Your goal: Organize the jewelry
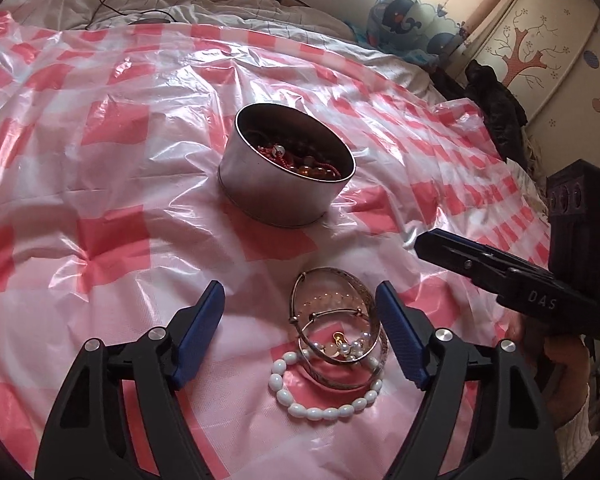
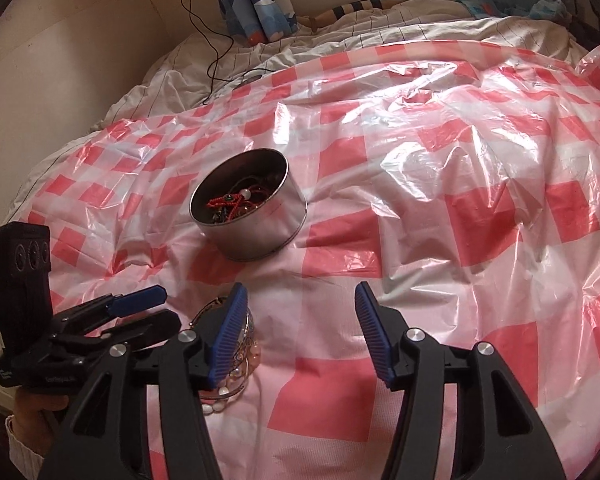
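Pink-checked plastic sheet (image 1: pixel 100 128) is covering the bed. Round tin (image 1: pixel 286 170) w/ red beads is sitting ahead of both tongs. Left tongs (image 1: pixel 300 300) are gaping apart around metal bangles (image 1: pixel 336 320) & white bead bracelet (image 1: pixel 320 404). Right tongs (image 2: pixel 300 300) are hanging apart, nothing btwn.

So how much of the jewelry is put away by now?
Some: the tin already holds red beads. Nothing is in hand; both the left gripper and the right gripper are open. The bangles and white bracelet remain on the sheet.
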Available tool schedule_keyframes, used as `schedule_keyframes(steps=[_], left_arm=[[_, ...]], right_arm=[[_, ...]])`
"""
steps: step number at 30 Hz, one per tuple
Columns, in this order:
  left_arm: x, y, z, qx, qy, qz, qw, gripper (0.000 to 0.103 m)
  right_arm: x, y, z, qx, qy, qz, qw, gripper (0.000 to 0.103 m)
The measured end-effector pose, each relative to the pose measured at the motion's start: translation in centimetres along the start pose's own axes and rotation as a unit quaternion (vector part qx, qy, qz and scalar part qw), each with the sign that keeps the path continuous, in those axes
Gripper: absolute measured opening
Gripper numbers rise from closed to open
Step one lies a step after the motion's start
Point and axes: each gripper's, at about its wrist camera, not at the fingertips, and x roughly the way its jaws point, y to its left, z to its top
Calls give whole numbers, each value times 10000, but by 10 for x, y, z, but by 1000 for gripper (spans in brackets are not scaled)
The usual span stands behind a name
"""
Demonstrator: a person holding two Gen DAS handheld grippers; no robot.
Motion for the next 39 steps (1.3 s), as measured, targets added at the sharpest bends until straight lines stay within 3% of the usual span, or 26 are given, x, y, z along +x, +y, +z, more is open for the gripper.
schedule_keyframes(steps=[4, 11, 13, 18, 23, 26, 31, 37, 39], left_arm=[[8, 4, -1, -184, 111, -122, 9997, 62], [21, -16, -5, 199, 301, -32, 9993, 50], [22, -15, -4, 192, 320, 17, 9993, 31], [23, -6, -3, 103, 406, 99, 9991, 5], [12, 1, 3, 97, 164, 298, 9994, 4], [0, 11, 10, 37, -49, 596, 9982, 4], [-7, 28, 17, -187, -148, 751, 9969, 4], [-4, 29, 16, -171, -116, 779, 9967, 4], [-4, 29, 16, -189, -109, 779, 9967, 4]], right_arm=[[4, -2, 0, -1, 33, -4, 10000, 56], [4, -7, 2, 111, -20, 25, 9999, 56], [4, -7, 2, 107, -7, 26, 9999, 56], [9, -3, 1, 64, 40, 8, 10000, 58], [8, 1, 0, -47, 46, 77, 9999, 58], [8, 4, 0, -175, 101, 129, 9997, 58], [11, 27, -7, -863, 340, 477, 9945, 56], [26, 57, -25, -1474, 724, 737, 9837, 28], [32, 60, -30, -1465, 791, 721, 9834, 24]])
